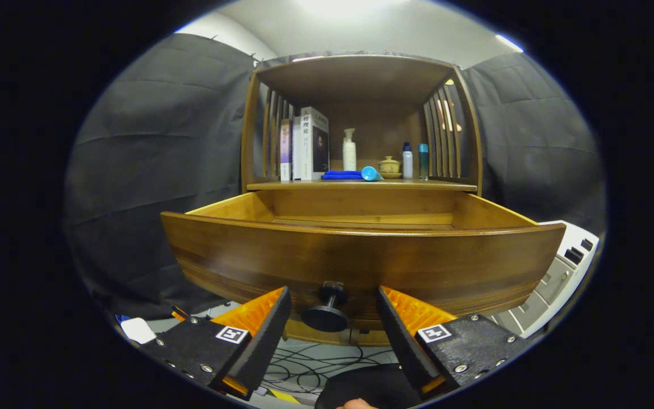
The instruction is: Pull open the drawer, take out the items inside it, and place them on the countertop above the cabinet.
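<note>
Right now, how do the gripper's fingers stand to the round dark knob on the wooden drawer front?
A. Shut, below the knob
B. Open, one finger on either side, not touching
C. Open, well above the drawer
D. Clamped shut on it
B: the gripper is open, the round dark knob sits between its fingers with gaps on both sides, on the pulled-out wooden drawer.

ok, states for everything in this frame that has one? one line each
drawer: pulled open, inside mostly hidden by its front
knob: free, between the fingers, not touched
claw: open, fingers either side of the knob
blue cloth: folded flat on the countertop
blue cup: lying on its side
pump bottle: upright
books: standing upright
lidded teacup: lid on
</note>
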Motion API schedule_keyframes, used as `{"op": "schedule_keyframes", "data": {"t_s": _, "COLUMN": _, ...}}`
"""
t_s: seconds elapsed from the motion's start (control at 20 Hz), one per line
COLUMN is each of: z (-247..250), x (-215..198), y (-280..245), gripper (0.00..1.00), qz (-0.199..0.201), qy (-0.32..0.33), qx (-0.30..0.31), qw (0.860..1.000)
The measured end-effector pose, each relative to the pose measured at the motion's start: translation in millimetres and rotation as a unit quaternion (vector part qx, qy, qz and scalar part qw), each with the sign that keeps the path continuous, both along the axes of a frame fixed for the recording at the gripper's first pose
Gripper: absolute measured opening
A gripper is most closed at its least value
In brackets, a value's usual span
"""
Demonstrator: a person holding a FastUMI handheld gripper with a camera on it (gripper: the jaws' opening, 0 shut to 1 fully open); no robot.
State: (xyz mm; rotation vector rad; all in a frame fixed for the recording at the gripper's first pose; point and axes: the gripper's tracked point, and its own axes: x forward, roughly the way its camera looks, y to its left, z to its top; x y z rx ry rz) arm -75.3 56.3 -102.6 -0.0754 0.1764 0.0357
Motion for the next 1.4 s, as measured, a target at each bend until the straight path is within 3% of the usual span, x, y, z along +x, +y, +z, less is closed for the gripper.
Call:
{"op": "schedule_keyframes", "data": {"t_s": 0.25, "z": -1.7, "x": 2.2, "y": -2.2, "gripper": 0.92, "qz": -0.008, "qy": 0.003, "qx": -0.002, "qw": 1.0}}
{"op": "schedule_keyframes", "data": {"t_s": 0.6, "z": 2.6, "x": 24.7, "y": -23.5, "gripper": 0.92, "qz": -0.053, "qy": 0.002, "qx": 0.01, "qw": 0.999}}
{"op": "schedule_keyframes", "data": {"t_s": 1.4, "z": 4.7, "x": 52.4, "y": -25.5, "gripper": 0.95, "qz": -0.058, "qy": -0.006, "qx": -0.023, "qw": 0.998}}
